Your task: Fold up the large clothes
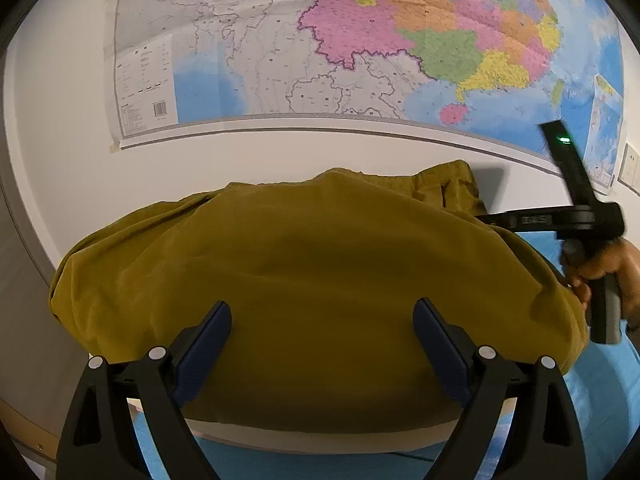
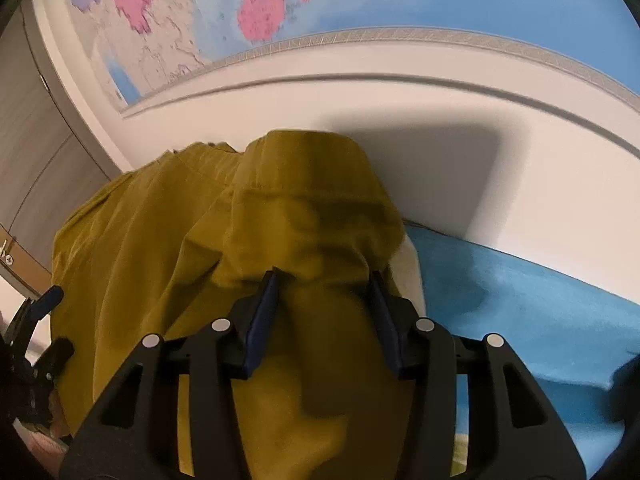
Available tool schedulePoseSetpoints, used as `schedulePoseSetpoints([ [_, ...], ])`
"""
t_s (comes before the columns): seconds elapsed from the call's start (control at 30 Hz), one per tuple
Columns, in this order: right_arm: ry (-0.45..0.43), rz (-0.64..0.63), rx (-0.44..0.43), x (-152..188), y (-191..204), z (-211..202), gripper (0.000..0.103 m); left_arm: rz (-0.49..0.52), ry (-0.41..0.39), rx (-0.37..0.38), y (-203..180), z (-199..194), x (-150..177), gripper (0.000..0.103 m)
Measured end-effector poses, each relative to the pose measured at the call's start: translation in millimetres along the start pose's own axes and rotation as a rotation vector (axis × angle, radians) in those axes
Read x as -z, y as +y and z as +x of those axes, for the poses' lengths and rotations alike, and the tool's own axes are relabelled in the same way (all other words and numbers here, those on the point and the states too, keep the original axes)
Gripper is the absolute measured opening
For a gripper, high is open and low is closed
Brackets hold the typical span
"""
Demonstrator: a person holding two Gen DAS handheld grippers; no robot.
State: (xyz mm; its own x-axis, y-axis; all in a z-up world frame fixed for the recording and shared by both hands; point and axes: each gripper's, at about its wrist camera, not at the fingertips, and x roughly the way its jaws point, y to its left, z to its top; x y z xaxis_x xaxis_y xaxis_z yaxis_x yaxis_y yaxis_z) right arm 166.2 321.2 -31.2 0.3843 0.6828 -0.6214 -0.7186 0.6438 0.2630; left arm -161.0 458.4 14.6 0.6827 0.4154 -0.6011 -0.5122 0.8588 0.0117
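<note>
The mustard garment (image 1: 320, 272) lies heaped on the blue sheet (image 1: 600, 392) below the wall map (image 1: 360, 40); left gripper (image 1: 322, 344) spread wide over it — right gripper (image 2: 326, 320) parted, fabric bunched between its fingers.

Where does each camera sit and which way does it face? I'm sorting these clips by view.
Left wrist: on the left gripper, facing the wall map over the mustard garment; its open fingers, the right gripper and the person's right hand show.
Right wrist: on the right gripper, facing the same wall, fingers spread over bunched garment cloth; the left gripper shows at left.
Shared: garment, map, blue cover.
</note>
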Motion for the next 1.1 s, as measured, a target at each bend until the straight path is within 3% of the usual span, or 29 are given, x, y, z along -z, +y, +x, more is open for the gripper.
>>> schedulePoseSetpoints([
  [0.17, -0.127, -0.080, -0.079, 29, 20, -57, 0.053, -0.016, -0.015, 0.016, -4, -7, -1, 0.089],
  [0.33, -0.162, -0.182, -0.145, 78, 50, -80, 0.056, -0.011, -0.037, 0.006, -15, -15, 4, 0.092],
  [0.5, -0.124, -0.218, -0.088, 111, 49, -67, 0.057, 0.006, -0.014, -0.015, -27, -8, 14, 0.094],
  [0.77, -0.197, -0.197, -0.094, 128, 57, -94, 0.059, -0.037, -0.039, -0.022, -31, -29, 23, 0.094],
  [1.1, -0.228, -0.241, -0.050, 164, 73, -119, 0.080, -0.072, -0.077, -0.093, -52, -67, 50, 0.096],
])
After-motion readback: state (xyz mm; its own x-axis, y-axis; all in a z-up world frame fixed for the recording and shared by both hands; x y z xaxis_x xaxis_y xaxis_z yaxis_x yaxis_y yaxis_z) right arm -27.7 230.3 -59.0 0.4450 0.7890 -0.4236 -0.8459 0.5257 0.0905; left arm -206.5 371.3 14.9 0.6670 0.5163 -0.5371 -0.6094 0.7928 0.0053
